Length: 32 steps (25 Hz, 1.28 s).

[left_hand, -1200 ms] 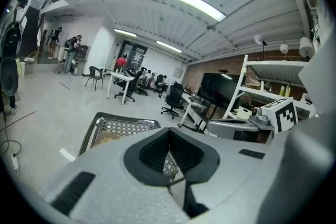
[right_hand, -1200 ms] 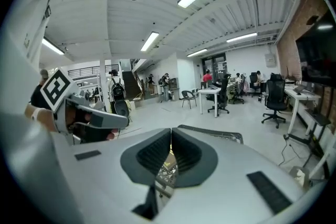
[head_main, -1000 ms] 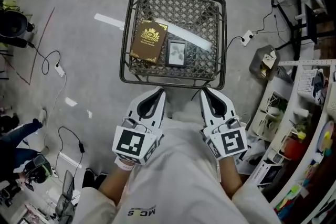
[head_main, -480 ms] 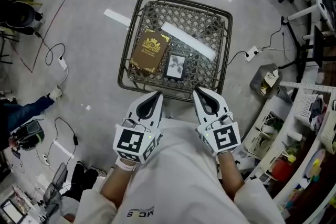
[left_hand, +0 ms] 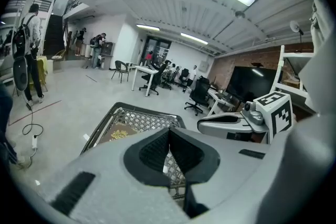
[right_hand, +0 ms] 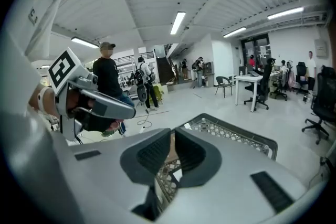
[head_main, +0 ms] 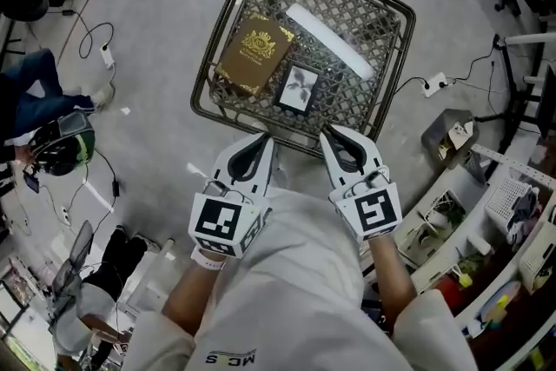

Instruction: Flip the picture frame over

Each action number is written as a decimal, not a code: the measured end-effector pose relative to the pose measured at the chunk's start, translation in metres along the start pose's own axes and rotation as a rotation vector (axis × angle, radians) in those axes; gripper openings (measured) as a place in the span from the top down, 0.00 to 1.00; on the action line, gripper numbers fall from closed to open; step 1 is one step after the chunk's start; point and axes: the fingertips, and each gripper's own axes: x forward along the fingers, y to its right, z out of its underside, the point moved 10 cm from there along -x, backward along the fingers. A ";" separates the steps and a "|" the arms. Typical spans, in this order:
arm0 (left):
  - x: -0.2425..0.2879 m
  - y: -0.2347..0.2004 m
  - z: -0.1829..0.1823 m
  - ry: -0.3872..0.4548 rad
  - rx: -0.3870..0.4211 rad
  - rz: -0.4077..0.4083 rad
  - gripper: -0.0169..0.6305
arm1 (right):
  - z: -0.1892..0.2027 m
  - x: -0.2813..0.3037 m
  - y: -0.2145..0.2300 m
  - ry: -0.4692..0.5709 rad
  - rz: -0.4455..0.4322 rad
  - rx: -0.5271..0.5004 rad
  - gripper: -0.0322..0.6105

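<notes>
Left gripper (head_main: 262, 140) and right gripper (head_main: 327, 137) are hovering short of the wire basket (head_main: 365, 30), fingers closed on nothing. The picture frame (head_main: 295, 89) is lying by its near edge, just beside the book (head_main: 253, 53), so I'm betting on fingers snagging mesh or shoving that book.

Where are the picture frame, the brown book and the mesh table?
picture frame (head_main: 297, 89), head view, middle of its picture.
brown book (head_main: 254, 54), head view, centre of its cover.
mesh table (head_main: 369, 26), head view, bare mesh near the far edge.

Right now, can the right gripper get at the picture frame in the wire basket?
Probably yes. The picture frame lies uncovered in the wire basket, by its near rim, just ahead of the right gripper; the brown book sits beside it. The jaws are together, so they'd need opening first.
</notes>
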 end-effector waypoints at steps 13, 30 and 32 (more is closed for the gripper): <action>0.035 -0.036 0.072 -0.079 -0.120 -0.121 0.94 | 0.070 0.077 0.022 -0.145 -0.157 -0.142 0.83; 0.075 -0.061 0.147 -0.141 -0.208 -0.191 0.94 | 0.165 0.156 0.033 -0.345 -0.303 -0.280 0.80; 0.078 -0.063 0.152 -0.144 -0.213 -0.201 0.94 | 0.173 0.163 0.032 -0.370 -0.319 -0.305 0.80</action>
